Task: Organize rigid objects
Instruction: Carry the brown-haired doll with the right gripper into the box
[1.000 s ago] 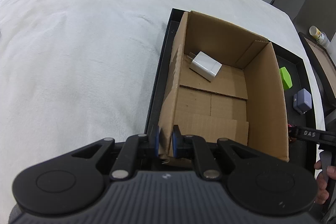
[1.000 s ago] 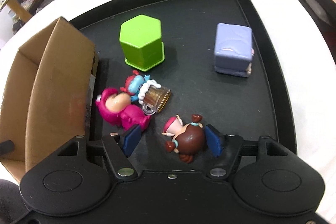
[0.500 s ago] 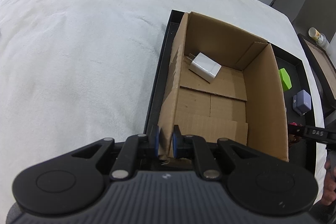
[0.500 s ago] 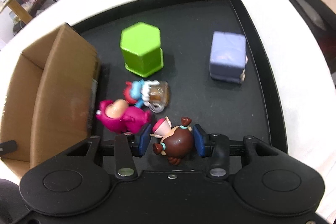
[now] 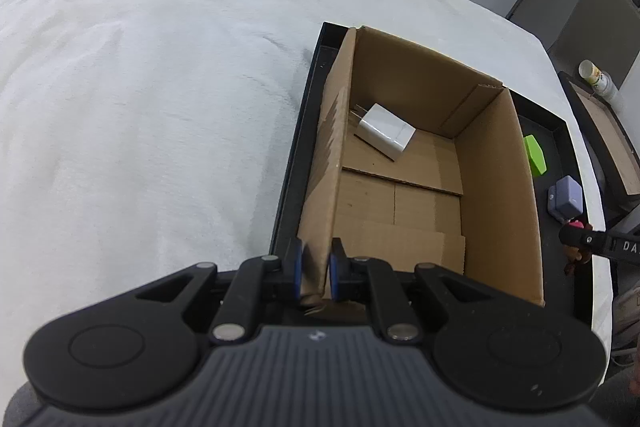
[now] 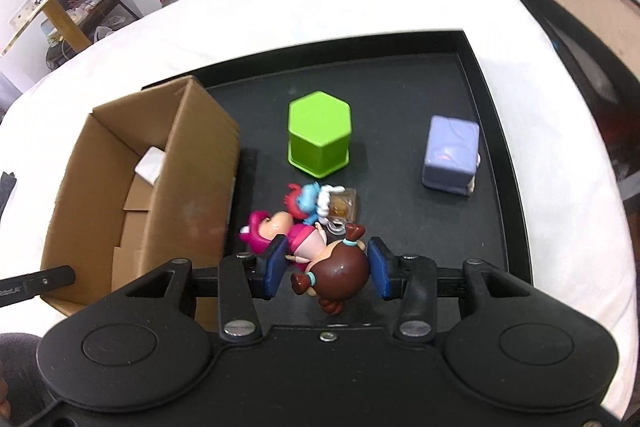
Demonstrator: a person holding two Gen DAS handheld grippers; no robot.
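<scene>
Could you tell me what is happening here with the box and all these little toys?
A person is sorting small objects into a cardboard box that stands in a black tray. The left gripper is clamped on the box's near wall. The right gripper holds a brown-haired doll figure between its fingers. A white charger already lies in the box. A pink figure, a blue figure, a green hexagonal block and a lavender cube remain in the tray.

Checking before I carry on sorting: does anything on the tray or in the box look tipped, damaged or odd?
Two things. The cardboard box's left wall has a ragged, torn inner edge near the white charger. On the black tray, the pink figure and the blue-haired figure lie toppled against each other beside the box. The green hexagonal block stands upright.
</scene>
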